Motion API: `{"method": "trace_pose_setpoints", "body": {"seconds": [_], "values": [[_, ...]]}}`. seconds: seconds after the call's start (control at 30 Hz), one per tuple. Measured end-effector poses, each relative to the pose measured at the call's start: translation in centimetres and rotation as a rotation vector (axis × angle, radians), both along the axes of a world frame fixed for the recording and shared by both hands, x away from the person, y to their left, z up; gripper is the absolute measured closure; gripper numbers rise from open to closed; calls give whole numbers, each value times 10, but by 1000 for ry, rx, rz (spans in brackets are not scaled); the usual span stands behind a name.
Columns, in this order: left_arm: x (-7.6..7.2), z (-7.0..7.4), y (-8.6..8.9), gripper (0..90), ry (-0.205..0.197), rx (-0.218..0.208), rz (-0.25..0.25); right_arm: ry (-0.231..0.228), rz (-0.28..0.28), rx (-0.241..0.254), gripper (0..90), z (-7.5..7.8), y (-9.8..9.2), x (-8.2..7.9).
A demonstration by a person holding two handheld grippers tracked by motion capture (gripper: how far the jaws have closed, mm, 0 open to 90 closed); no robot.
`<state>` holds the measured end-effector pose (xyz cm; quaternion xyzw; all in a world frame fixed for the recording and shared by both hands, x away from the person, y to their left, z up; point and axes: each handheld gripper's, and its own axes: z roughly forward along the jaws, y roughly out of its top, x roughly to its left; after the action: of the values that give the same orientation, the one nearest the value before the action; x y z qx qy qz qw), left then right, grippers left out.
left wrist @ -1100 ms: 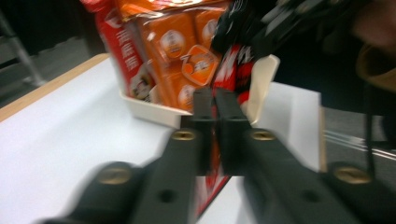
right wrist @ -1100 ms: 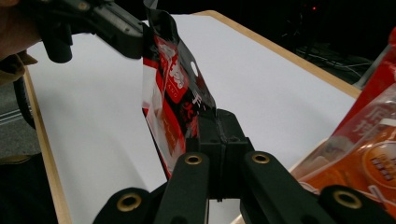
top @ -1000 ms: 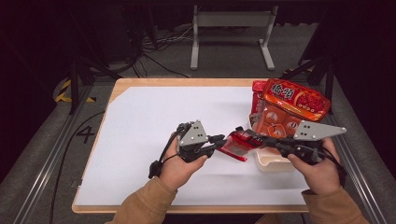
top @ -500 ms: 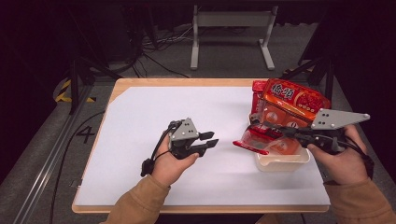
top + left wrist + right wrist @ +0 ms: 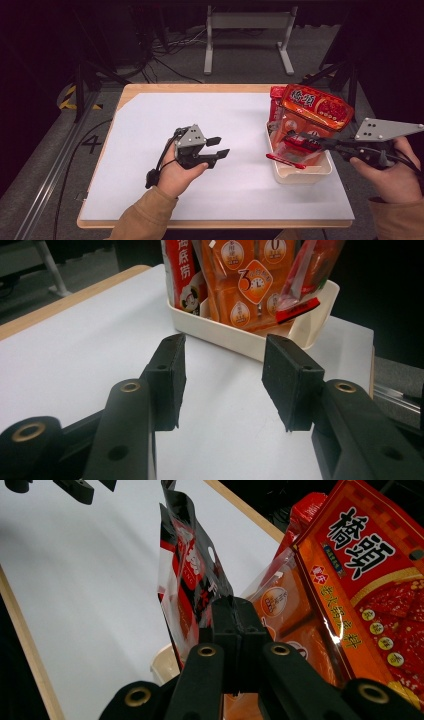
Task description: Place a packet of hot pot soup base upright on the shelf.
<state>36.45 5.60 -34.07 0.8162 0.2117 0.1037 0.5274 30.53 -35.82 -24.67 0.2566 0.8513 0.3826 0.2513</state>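
Observation:
My right gripper is shut on the top edge of a red and black packet, which hangs tilted over the cream tray. In the right gripper view the closed jaws pinch the packet beside orange packets and a big orange-red bag. My left gripper rests mid-table, well left of the tray. Its jaws have just been opening and have nothing between them. They point at the tray.
The tray stands at the table's right side with several upright snack packets in it. White paper covers the wooden table top. Cables and a metal stand lie on the floor beyond the far edge.
The left gripper has drawn back to the left, away from the red and black packet, and its jaws have spread. The right gripper has carried the packet right and upward over the tray.

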Motion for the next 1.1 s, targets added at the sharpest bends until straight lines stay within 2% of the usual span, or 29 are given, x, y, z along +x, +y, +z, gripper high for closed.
{"method": "trace_pose_setpoints", "body": {"seconds": [0.17, 0.4, 0.67, 0.87, 0.97, 1.1], "values": [[1, -1, 4, 512, 2, 6, 9, 13, -2, -20, 899, 1, -6, -3], [2, -1, 4, 472, -3, 5, 19, 29, -7, -15, 895, 1, -12, -5], [3, -2, 5, 448, 2, 3, 27, 44, -3, -37, 896, -1, -19, -6], [4, -2, 5, 443, 6, 3, 29, 58, 49, -26, 898, 1, -24, -5], [4, -3, 4, 440, 11, 3, 28, 77, 81, -34, 898, 0, -24, -4], [4, -4, 2, 435, 12, 6, 20, 103, 97, -36, 897, -3, -21, -1]]}}
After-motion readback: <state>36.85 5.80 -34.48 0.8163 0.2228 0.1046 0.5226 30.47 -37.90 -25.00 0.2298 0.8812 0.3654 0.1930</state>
